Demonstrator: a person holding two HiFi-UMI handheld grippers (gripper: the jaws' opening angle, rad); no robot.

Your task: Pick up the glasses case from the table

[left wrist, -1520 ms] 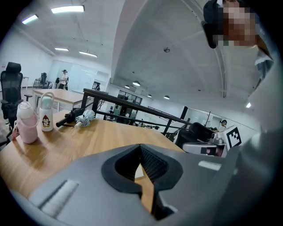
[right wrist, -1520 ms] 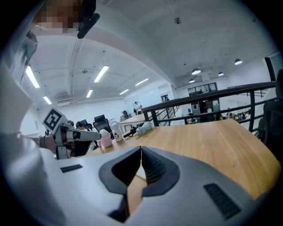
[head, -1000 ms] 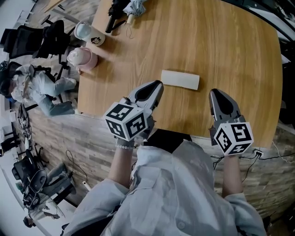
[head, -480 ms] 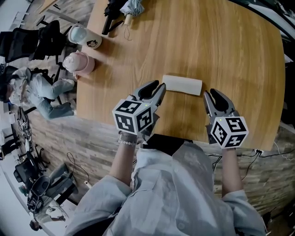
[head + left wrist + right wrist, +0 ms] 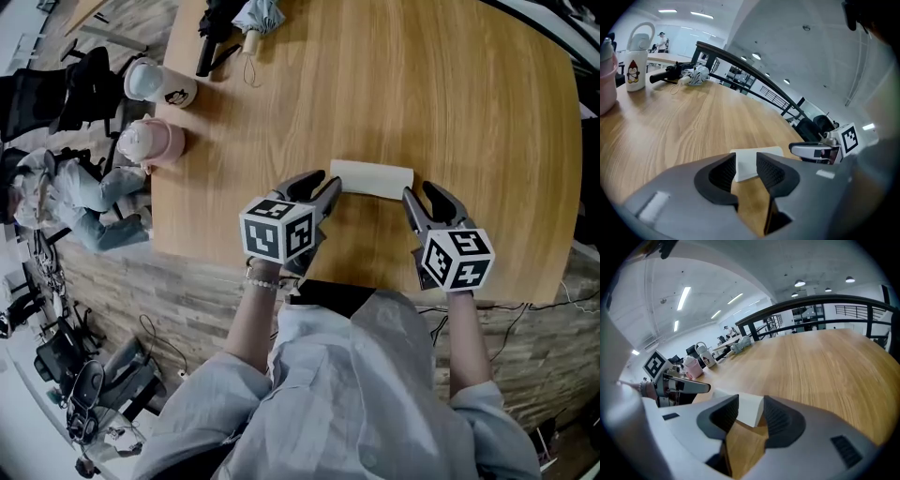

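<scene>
The glasses case is a white oblong box lying flat on the wooden table. My left gripper is at its left end and my right gripper at its right end, both low over the table. Their jaws have just been opening and now stand open. In the left gripper view the case shows end-on just past the left gripper, with its pads not pressing on it. The right gripper view shows the case's other end in front of the right gripper, untouched.
A white mug with a penguin, a pink cup and a folded umbrella stand at the table's far left. The table's near edge runs just behind my hands. Chairs and a person are on the floor at left.
Both grippers have come down and forward to the two ends of the case. Their jaws were shut a second ago and are now spread.
</scene>
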